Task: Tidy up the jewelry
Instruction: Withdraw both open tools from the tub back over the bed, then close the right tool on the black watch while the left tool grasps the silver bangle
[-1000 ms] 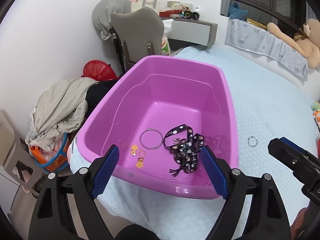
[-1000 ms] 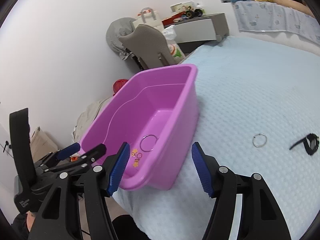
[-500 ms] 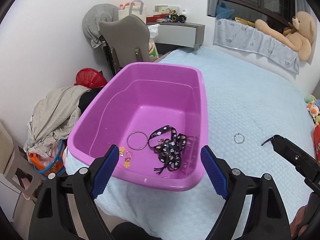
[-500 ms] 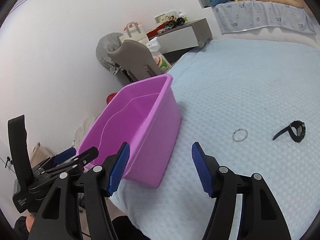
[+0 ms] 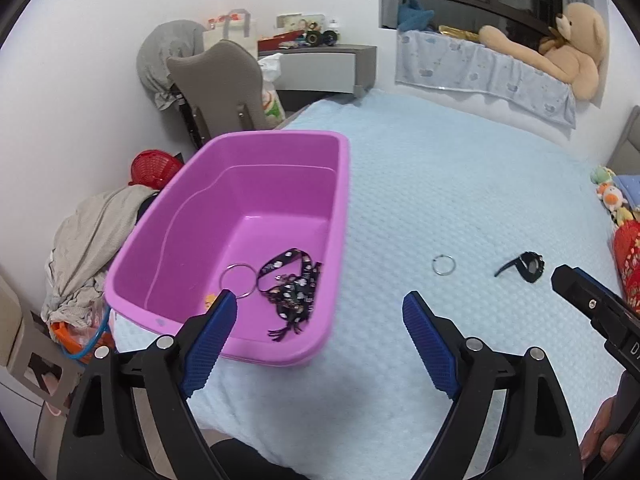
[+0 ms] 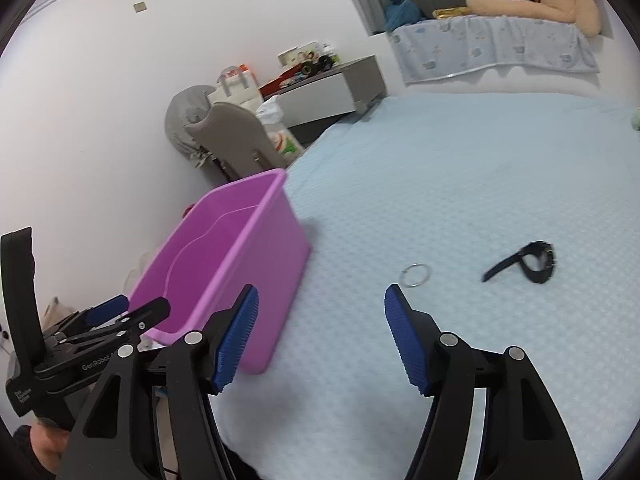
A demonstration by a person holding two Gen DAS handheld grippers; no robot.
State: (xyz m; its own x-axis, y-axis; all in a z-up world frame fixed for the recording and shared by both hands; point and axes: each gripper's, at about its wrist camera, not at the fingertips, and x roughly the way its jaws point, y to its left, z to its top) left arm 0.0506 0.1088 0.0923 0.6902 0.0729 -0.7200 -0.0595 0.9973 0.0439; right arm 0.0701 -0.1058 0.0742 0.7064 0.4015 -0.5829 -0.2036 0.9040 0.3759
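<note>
Nearest you, both tools hang above the near edge of the bed, and neither touches anything. Your left gripper is spread wide and carries nothing; its left pad overlaps the near rim of the purple tub in the view, hovering above it and not resting on it. Your right gripper is just as wide and just as empty, aimed at the open blanket to the right of the tub.

That wide spread looks like readiness for a flat, thin pickup, since what remains lies low on soft quilting.

A little farther, inside the tub at its near end, lie a patterned black lanyard, a large metal ring touching it on the left, and a small gold charm half hidden behind your pad. These seem already sorted.

Beyond your right gripper, on the blanket, a small metal ring lies just ahead of the right finger, well apart from the tub. Right of it sits a black watch, strap trailing left. Both probably still need collecting; the ring is the closer reach.

Farthest off, a teddy bear lies on the sill.
</note>
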